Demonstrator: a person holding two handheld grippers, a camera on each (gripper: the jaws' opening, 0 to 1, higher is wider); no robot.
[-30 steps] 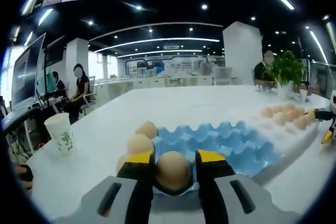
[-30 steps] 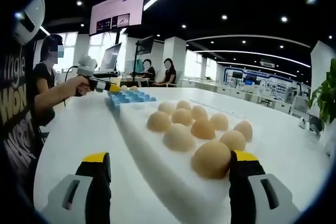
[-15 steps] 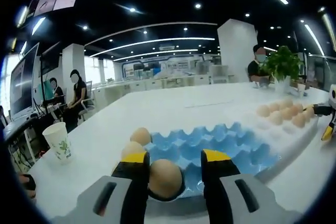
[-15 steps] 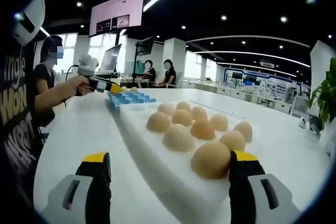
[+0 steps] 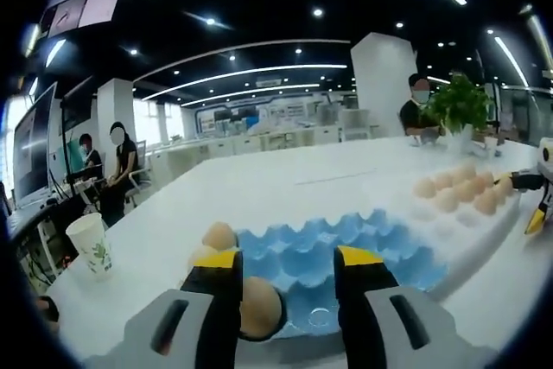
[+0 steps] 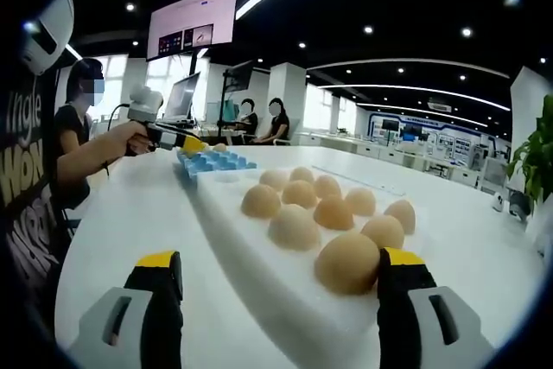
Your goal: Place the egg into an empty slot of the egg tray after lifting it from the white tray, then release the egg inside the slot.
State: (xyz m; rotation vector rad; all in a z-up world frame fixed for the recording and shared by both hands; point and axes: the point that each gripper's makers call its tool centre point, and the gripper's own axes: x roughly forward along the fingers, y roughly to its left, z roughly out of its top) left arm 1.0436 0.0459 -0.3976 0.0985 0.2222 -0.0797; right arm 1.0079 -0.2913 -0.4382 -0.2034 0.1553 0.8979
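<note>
White table [image 5: 259,187], blue egg tray [image 5: 346,252], white tray [image 6: 285,274], paper cup [image 5: 90,244]

I see an open-plan office under a black ceiling with strip lights [image 5: 251,69]; white pillar [image 5: 380,84], potted plant [image 5: 462,105], wall screen [image 6: 193,32].

Matt white foam-like tray [image 6: 285,274], glossy blue plastic egg tray [image 5: 346,252], smooth table [image 5: 285,192]

Both the left gripper [image 5: 287,270] and right gripper [image 6: 278,276] hold jaws apart.
</note>
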